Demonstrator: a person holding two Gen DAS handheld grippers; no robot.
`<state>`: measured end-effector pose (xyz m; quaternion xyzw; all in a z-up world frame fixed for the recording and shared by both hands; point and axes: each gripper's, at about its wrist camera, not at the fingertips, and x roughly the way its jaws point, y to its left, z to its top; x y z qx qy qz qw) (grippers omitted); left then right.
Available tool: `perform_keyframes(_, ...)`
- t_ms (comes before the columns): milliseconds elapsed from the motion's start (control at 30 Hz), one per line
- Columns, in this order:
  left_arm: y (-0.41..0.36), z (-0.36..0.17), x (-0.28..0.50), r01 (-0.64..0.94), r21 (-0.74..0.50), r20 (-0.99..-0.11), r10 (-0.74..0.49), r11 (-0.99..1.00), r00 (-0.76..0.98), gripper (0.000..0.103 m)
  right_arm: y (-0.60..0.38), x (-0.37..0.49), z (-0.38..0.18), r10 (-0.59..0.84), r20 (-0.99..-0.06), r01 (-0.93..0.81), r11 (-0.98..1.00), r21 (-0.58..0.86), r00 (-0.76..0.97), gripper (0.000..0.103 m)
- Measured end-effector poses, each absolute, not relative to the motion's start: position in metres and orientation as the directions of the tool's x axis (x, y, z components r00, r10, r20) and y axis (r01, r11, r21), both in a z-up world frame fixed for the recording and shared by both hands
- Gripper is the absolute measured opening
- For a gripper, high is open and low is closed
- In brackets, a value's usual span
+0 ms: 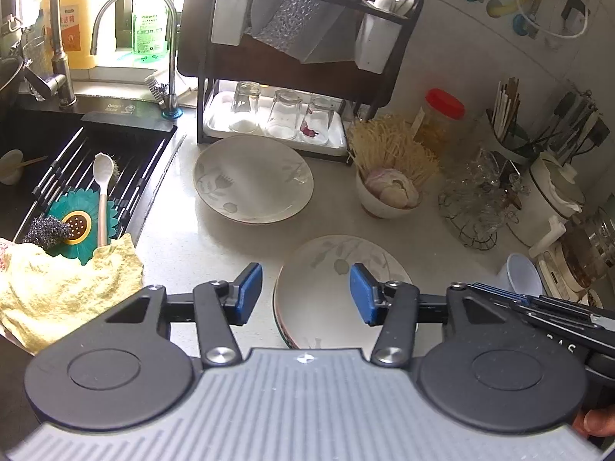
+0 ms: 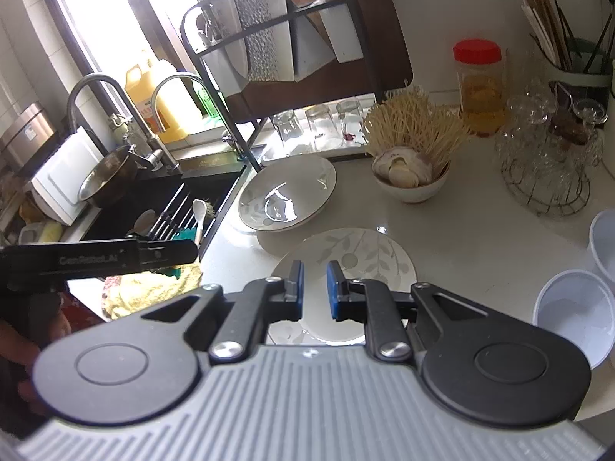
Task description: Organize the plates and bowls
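Both grippers hang over the near plate (image 1: pixel 338 269) on the surface (image 1: pixel 215 238) — it lies just ahead of and below their tips. The left gripper (image 1: pixel 306 294) is about half open, empty; the right gripper (image 2: pixel 315 290) is nearly closed, a narrow gap, holding nothing. The far plate (image 1: pixel 251 176) sits further ahead — likely the left's reach.

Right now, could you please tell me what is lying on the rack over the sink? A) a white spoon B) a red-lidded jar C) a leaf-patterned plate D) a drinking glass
A: the white spoon lies across the rack's bars, its handle reaching over the green flower-shaped mat.
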<state>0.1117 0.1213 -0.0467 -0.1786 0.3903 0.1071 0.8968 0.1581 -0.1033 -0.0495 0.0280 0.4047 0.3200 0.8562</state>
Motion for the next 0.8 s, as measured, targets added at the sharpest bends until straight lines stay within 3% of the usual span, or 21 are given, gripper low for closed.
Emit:
perform_keyframes(67,0.126,-0.047,0.115,-0.327,-0.238,-0.741,0.046,0.915,0.67,0.059,-0.1,0.163,-0.052,0.57,-0.679,-0.511,0.797,0.321,0.463,0.046)
perform_keyframes(100,0.129,-0.048,0.117,-0.326,-0.238,-0.744,0.044,0.915,0.667,0.061,-0.099,0.164,-0.053,0.571,-0.678,-0.505,0.798,0.329,0.462,0.05)
perform_keyframes(333,0.157,-0.051,0.143,-0.316,-0.255,-0.753,0.018,0.914,0.658,0.064,-0.08,0.178,-0.052,0.551,-0.691,-0.479,0.815,0.325,0.468,0.052)
perform_keyframes(433,0.172,-0.054,0.157,-0.308,-0.264,-0.751,0.006,0.914,0.66,0.066,-0.071,0.188,-0.051,0.551,-0.689,-0.478,0.816,0.326,0.47,0.071)
perform_keyframes(733,0.212,-0.068,0.198,-0.283,-0.303,-0.766,-0.056,0.91,0.64,0.076,-0.036,0.22,-0.053,0.537,-0.707,-0.473,0.822,0.316,0.46,0.073)
perform_keyframes(800,0.22,-0.073,0.207,-0.283,-0.298,-0.774,-0.057,0.912,0.631,0.078,-0.03,0.23,-0.056,0.532,-0.71,-0.455,0.829,0.325,0.461,0.09)
